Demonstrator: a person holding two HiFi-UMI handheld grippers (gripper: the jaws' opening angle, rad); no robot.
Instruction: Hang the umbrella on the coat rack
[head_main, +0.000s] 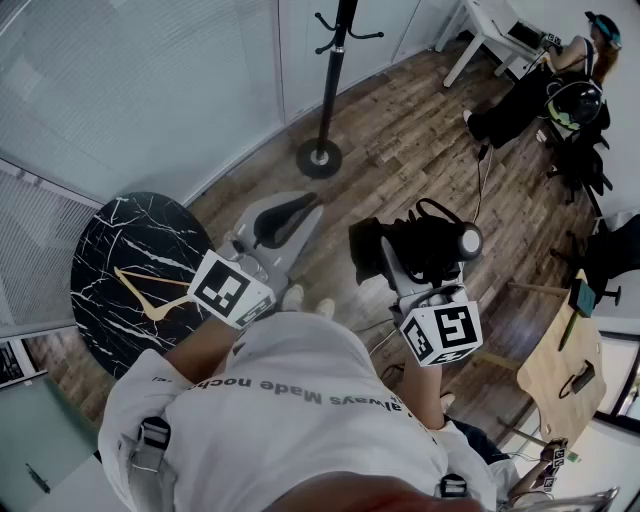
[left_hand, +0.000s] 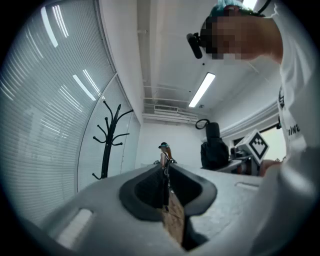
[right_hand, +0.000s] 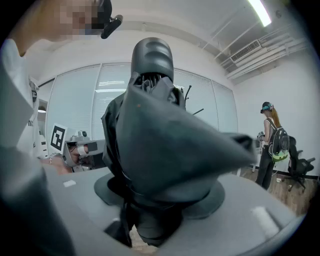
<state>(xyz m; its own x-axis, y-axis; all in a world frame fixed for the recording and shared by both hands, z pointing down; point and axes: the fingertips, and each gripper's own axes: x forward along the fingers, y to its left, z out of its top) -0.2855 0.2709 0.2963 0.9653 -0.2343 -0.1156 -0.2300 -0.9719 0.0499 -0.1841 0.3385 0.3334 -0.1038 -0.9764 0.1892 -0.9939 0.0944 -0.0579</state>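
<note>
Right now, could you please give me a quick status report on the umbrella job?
Left hand-held gripper shut, empty. Right hand-held gripper shut on umbrella, folded. Rack ahead, hooks bare; table off left.

Wood-plank floor (head_main: 400, 150), black marble table (head_main: 100, 240), blinded glass walls (head_main: 130, 90)

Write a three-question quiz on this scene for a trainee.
1. True or false: the umbrella already hangs on the coat rack.
2. Which gripper's fingers clamp the umbrella?
3. What lies on the round marble table? A. wooden hanger B. cup C. book
Key: 1 false; 2 the right gripper; 3 A.
</note>
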